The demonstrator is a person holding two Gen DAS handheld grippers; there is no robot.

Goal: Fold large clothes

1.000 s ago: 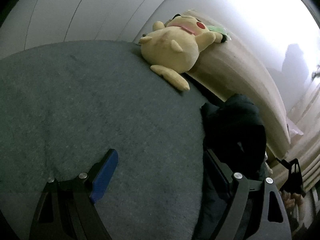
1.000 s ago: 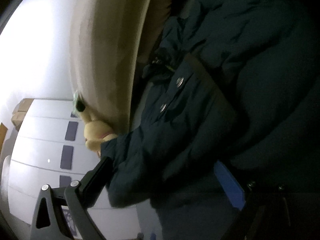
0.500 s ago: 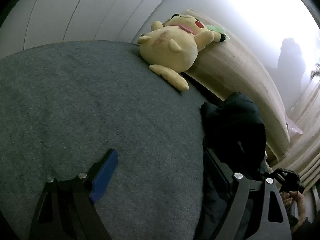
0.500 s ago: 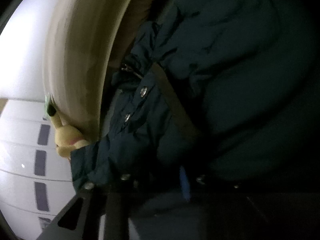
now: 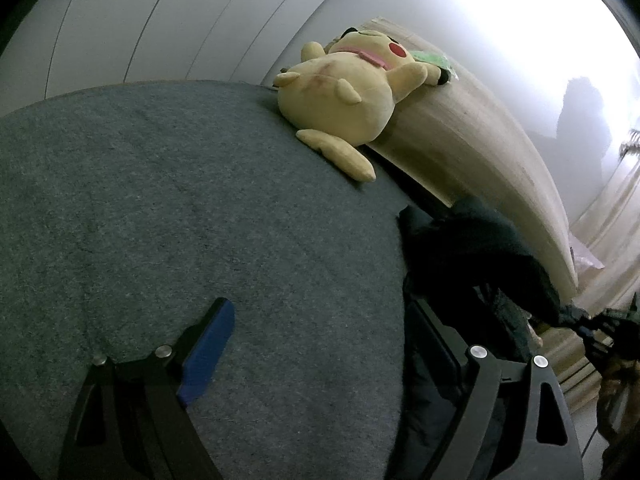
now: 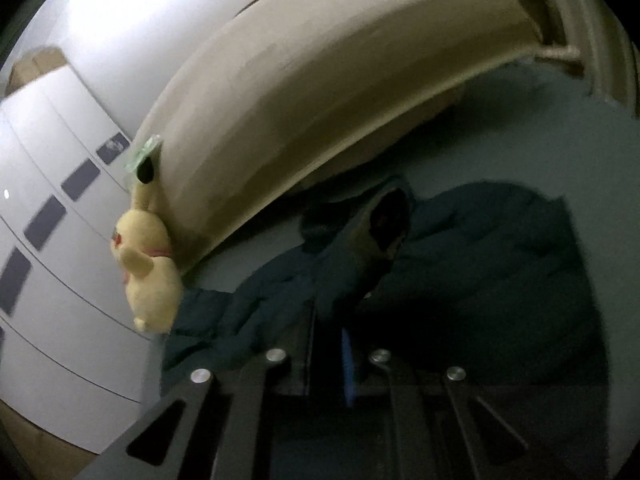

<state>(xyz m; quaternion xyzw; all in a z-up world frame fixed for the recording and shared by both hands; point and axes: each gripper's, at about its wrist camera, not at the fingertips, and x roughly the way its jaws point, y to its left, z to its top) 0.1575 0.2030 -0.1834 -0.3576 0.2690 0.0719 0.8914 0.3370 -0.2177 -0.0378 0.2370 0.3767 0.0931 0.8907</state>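
— One dark jacket, and it lies crumpled in the lower right of the right wrist view, on the grey bed cover, near the beige headboard.
— Why is the right gripper so low on it?
— Its fingers are drawn close together with a fold of the jacket pinched between them, probably to drag that edge across for a fold.
— And the left gripper?
— Spread wide, nothing between its fingers. It hovers at the bottom of its frame, one finger over bare cover, the other at the jacket's edge, likely ready to take a second corner.
— Anything else?
— One yellow plush toy, upper centre, leaning on the headboard.
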